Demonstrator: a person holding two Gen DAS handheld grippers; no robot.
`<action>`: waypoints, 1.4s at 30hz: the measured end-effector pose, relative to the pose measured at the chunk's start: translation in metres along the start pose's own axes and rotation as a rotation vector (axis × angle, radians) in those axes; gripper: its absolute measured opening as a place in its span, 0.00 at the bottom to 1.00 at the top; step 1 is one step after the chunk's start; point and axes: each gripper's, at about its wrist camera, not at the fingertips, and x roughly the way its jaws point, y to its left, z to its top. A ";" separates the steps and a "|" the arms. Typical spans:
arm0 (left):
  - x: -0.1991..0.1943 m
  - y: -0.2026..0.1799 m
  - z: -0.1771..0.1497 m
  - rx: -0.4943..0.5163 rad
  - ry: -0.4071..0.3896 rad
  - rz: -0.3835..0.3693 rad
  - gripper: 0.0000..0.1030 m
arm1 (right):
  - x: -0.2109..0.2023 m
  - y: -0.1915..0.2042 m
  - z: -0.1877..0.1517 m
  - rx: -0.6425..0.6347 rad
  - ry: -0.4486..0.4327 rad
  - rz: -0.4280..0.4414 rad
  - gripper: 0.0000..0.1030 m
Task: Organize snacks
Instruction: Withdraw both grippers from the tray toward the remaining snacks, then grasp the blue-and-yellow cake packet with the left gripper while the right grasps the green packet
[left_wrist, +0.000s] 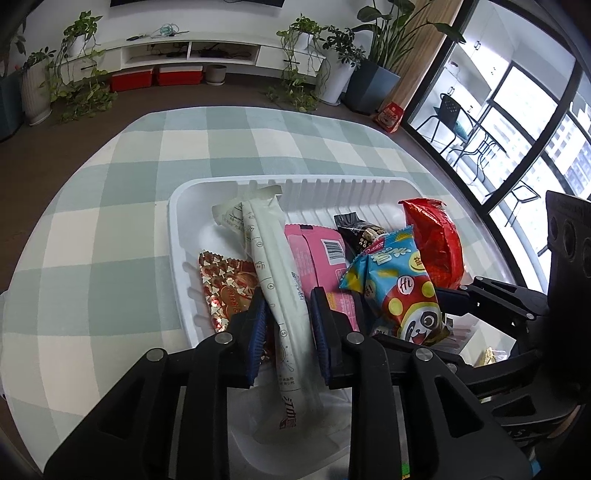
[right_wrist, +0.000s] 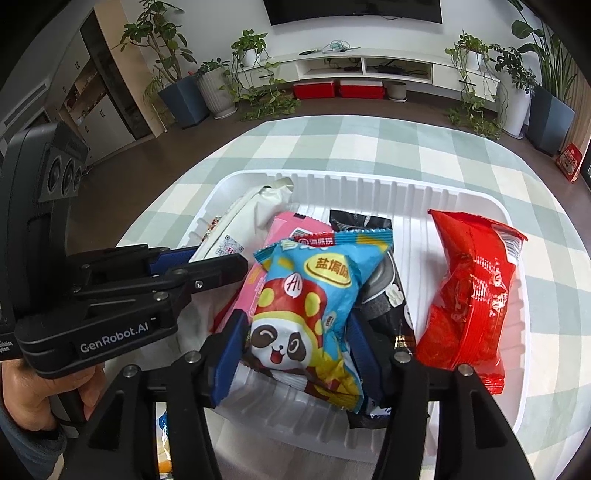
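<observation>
Panda packet (right_wrist: 303, 317) (red packet (right_wrist: 469, 299) beside)

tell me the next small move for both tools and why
Probably open both and back away. The left tool pinches the white stick pack and the right tool grips the panda bag, and both snacks already sit inside the white tray among the others.

The tablecloth (left_wrist: 110, 229) is checked in pale green and cream. The ribbed tray (right_wrist: 424, 192) is white. In it lie a plain red packet (right_wrist: 469, 295), a blue packet (right_wrist: 306, 306) printed with a panda in a red, yellow-spotted hat, a pink packet (left_wrist: 317, 258), a white pouch (left_wrist: 280, 280) and a black one (right_wrist: 384, 295). The grippers are black with blue pads (left_wrist: 258, 332).
</observation>
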 end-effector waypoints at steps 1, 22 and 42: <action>-0.001 0.000 0.000 -0.001 -0.003 0.002 0.22 | -0.001 0.000 0.000 0.001 -0.003 0.002 0.63; -0.108 -0.020 -0.042 0.004 -0.171 -0.018 0.85 | -0.092 -0.017 -0.013 0.125 -0.166 0.046 0.82; -0.163 -0.061 -0.198 0.015 -0.121 -0.069 0.86 | -0.200 -0.052 -0.156 0.302 -0.302 0.123 0.89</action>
